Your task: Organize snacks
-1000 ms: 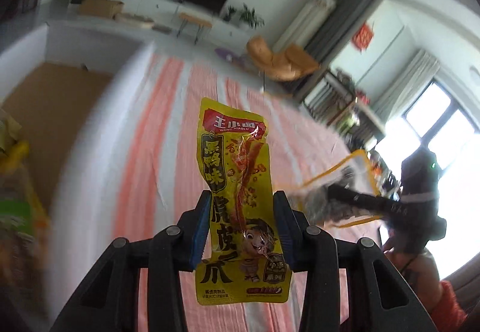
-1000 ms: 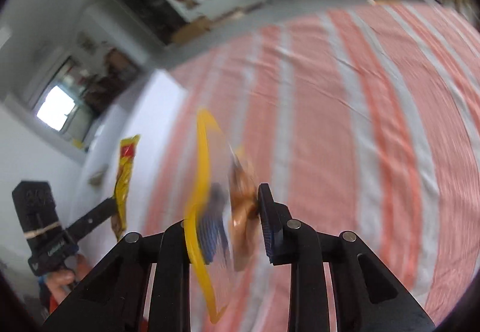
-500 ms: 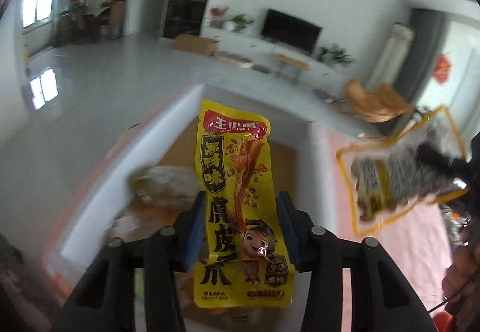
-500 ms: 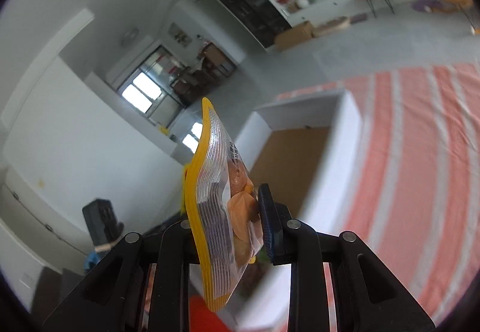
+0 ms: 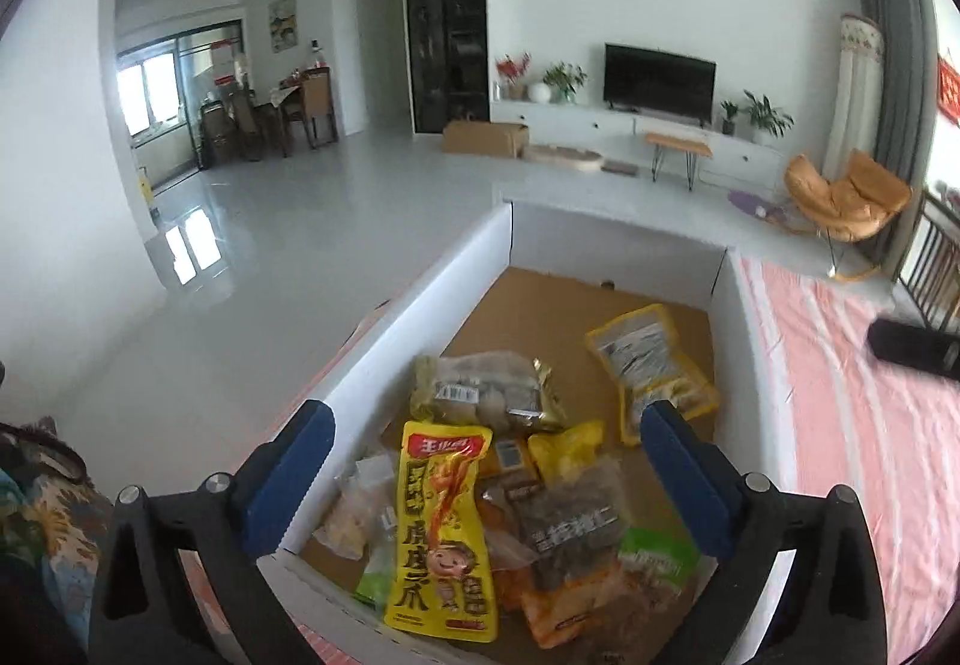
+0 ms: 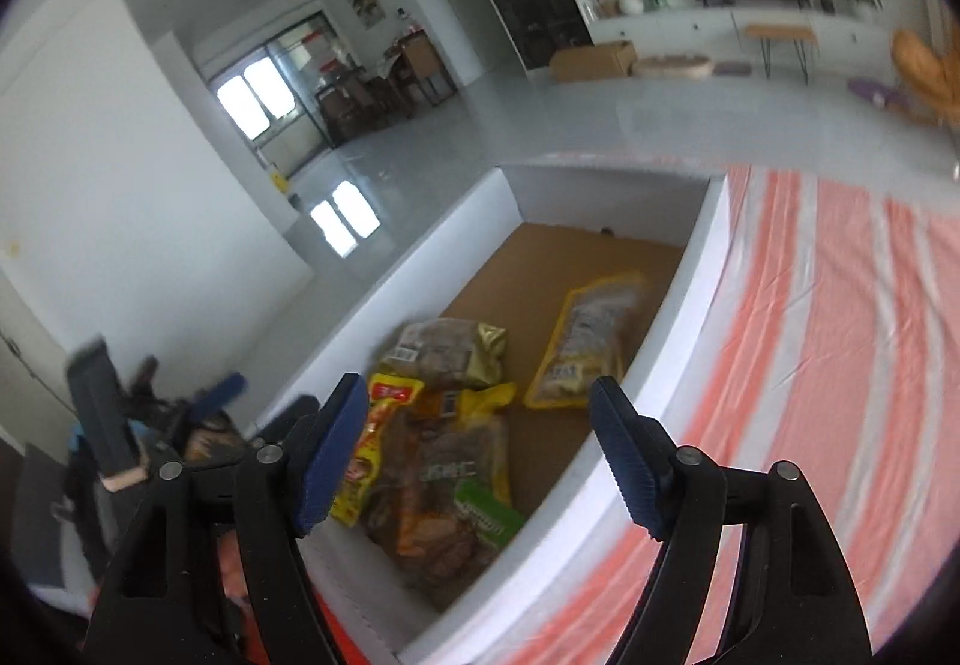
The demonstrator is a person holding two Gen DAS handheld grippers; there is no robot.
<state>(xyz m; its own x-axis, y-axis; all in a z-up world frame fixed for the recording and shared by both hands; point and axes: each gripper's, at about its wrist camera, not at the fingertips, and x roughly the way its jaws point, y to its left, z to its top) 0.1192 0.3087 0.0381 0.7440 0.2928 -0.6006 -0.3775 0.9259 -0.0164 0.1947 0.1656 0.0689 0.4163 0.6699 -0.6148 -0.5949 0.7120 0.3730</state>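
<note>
A white box point(image 5: 456, 257) with a brown floor holds several snack packs. The tall yellow pack point(image 5: 441, 536) lies on the pile at the near end; it also shows in the right wrist view point(image 6: 366, 449). The yellow-edged clear pack point(image 5: 654, 371) lies apart toward the far right of the box, and shows in the right wrist view point(image 6: 585, 344). My left gripper point(image 5: 486, 461) is open and empty above the pile. My right gripper point(image 6: 480, 443) is open and empty above the box point(image 6: 690, 293).
The box stands on an orange-and-white striped cloth point(image 5: 852, 401) that runs to the right point(image 6: 840, 305). The far half of the box floor point(image 5: 558, 299) is bare. Beyond the box is the living room floor. The other gripper point(image 6: 102, 413) shows at left.
Both grippers opened and let go of their packs. The tall yellow pack now lies on the pile and the yellow-edged clear pack lies further in the box.
</note>
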